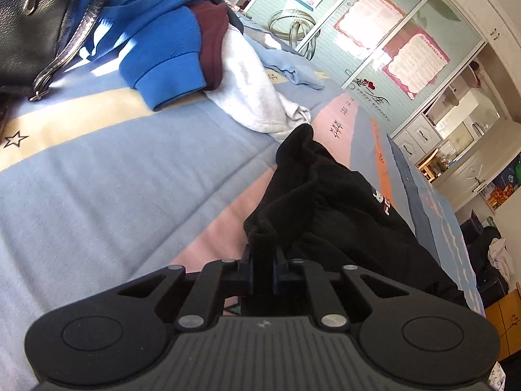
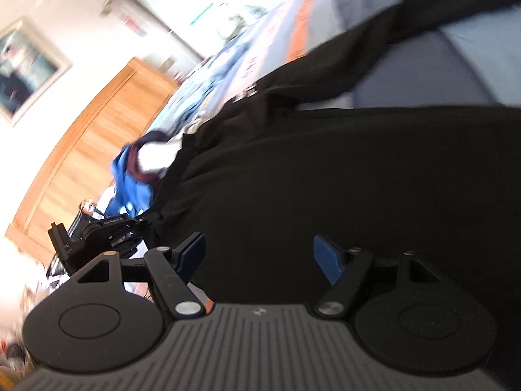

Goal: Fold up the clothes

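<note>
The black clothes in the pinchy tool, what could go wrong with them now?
1. The left tool pinches only a small bunched fold of the black garment, so it might slip out when lifted.
2. The right tool is open, holding nothing, so the cloth may hang lopsided and crumple.
3. The white garment and blue sweatshirt lie close by on the bed; dragging the black one could snag them.
</note>
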